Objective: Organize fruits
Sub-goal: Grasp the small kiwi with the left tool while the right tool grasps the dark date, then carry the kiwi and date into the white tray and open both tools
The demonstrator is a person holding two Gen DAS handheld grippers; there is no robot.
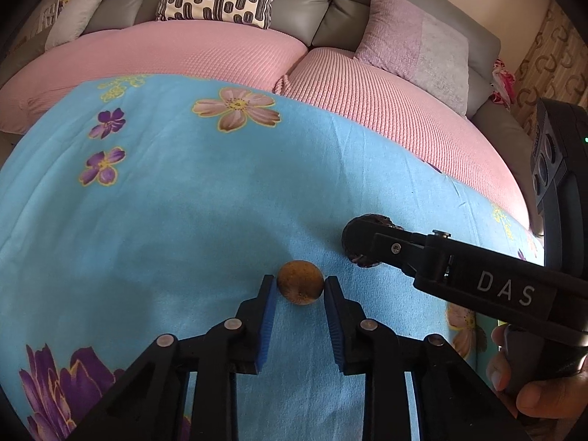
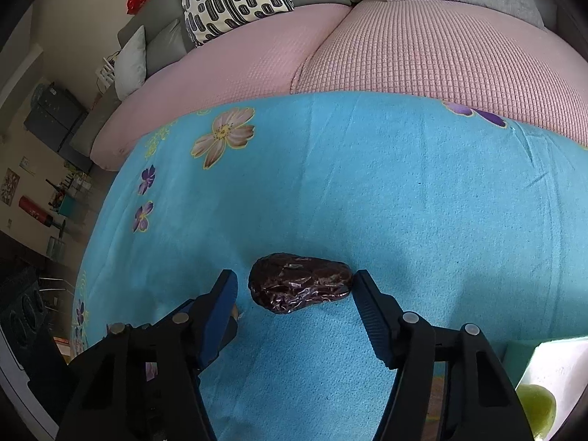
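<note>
Left gripper [image 1: 299,288] narrowly parted about a small round brown fruit [image 1: 300,282] on the blue floral blanket [image 1: 183,202]; its right pad looks to touch, though contact is hard to confirm; right gripper [image 2: 294,286] set wide astride a dark wrinkled fruit [image 2: 299,282], long axis running straight across the gap, right pad at its end, left pad clear; closing would grip it lengthwise; pink sofa cushions [image 2: 404,47] lie beyond

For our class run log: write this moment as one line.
left claw: open around brown fruit | right claw: open around dark fruit | both on blue cloth
</note>
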